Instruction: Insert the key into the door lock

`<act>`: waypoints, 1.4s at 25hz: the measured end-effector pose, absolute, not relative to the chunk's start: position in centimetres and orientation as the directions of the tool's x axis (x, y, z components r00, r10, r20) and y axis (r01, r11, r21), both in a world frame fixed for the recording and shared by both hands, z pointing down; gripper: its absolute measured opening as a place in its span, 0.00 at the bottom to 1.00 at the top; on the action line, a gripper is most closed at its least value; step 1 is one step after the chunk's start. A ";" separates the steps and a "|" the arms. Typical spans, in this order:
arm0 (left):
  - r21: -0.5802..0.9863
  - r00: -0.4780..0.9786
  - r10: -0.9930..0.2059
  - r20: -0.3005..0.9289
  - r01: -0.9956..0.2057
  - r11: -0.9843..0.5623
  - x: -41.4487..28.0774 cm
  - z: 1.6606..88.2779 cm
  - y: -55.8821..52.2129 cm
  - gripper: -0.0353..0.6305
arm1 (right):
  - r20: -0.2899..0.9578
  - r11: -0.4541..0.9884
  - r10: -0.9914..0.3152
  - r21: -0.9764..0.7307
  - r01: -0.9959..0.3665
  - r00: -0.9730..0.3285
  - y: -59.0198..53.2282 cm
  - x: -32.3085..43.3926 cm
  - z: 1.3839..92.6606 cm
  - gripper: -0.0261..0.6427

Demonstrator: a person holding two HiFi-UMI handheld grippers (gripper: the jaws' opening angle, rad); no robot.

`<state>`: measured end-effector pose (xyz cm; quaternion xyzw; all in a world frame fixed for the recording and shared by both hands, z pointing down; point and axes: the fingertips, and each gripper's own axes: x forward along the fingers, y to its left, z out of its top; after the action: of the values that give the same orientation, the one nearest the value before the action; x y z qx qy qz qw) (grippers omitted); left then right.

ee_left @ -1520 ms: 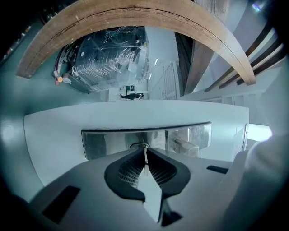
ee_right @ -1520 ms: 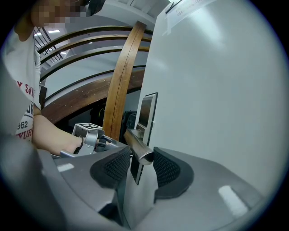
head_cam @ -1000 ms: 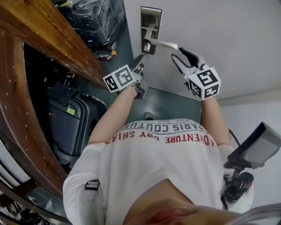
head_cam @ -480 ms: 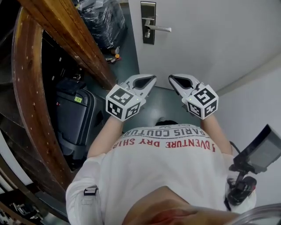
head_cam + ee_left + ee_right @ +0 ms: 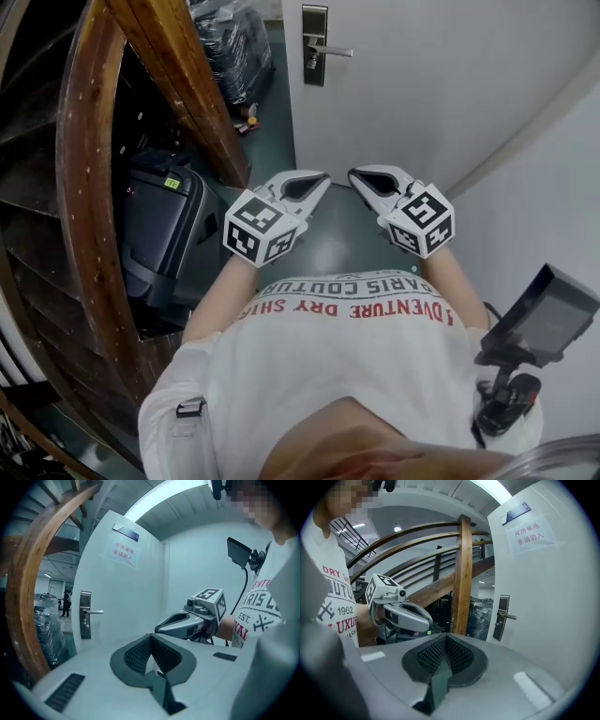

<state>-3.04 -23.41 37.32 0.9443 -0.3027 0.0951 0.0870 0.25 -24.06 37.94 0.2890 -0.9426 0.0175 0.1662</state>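
The door lock (image 5: 315,45) is seen at the top of the head view, set in a tall metal plate on the edge of a white door (image 5: 422,84). A lever handle (image 5: 336,52) projects from that plate toward the door's middle. The keyhole below the handle is too small to read, so whether a key sits in it cannot be told.

Well apart from the lock, nearer the person, the two grippers are held side by side above a dark green floor (image 5: 319,246), both tips aimed toward the door. The left gripper (image 5: 324,176) is closed, its ribbed pads (image 5: 138,652) brought together at the tips with only empty gap behind them. The right gripper (image 5: 353,175) is likewise closed, pad against pad, and no key is gripped in it. The tips of the two are near each other but not touching.

On the door above the lock, a paper notice (image 5: 123,552) is stuck. To the lock's left in the head view, a wrapped bundle (image 5: 230,37) is stood on the floor, then a curved wooden stair beam (image 5: 84,187), with a black suitcase (image 5: 159,225) just beside it.
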 end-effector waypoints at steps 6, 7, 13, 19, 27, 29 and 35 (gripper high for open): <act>0.114 0.823 -0.516 0.237 -0.551 -0.827 3.5 38.4 -9.0 0.06 | 0.321 0.819 -0.554 0.044 -0.572 -0.768 -8.8 5.6 39.5 0.04; 0.119 0.827 -0.508 0.242 -0.545 -0.830 4.5 39.0 -6.0 0.06 | 0.322 0.816 -0.557 0.039 -0.577 -0.766 -5.7 6.6 40.1 0.04; 0.158 0.837 -0.476 0.269 -0.526 -0.836 9.0 41.2 10.3 0.06 | 0.331 0.790 -0.578 -0.003 -0.614 -0.746 10.5 11.5 43.1 0.04; 0.141 0.829 -0.495 0.261 -0.540 -0.830 10.4 38.2 20.1 0.06 | 0.293 0.797 -0.578 0.000 -0.604 -0.762 19.5 12.4 39.5 0.04; 0.112 0.788 -0.558 0.259 -0.599 -0.793 9.3 38.1 25.9 0.06 | 0.269 0.829 -0.543 0.023 -0.558 -0.795 25.0 11.5 39.2 0.04; 0.107 0.781 -0.570 0.255 -0.609 -0.786 8.9 38.2 26.7 0.06 | 0.272 0.835 -0.537 0.032 -0.550 -0.799 25.7 11.1 39.4 0.04; 0.105 0.773 -0.582 0.253 -0.620 -0.778 8.8 38.1 28.0 0.06 | 0.272 0.845 -0.522 0.036 -0.533 -0.809 27.1 10.7 39.2 0.04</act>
<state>8.77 28.00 38.12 0.9370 -0.3207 0.1039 0.0914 10.67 27.12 39.18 0.2773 -0.9507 0.0210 0.1371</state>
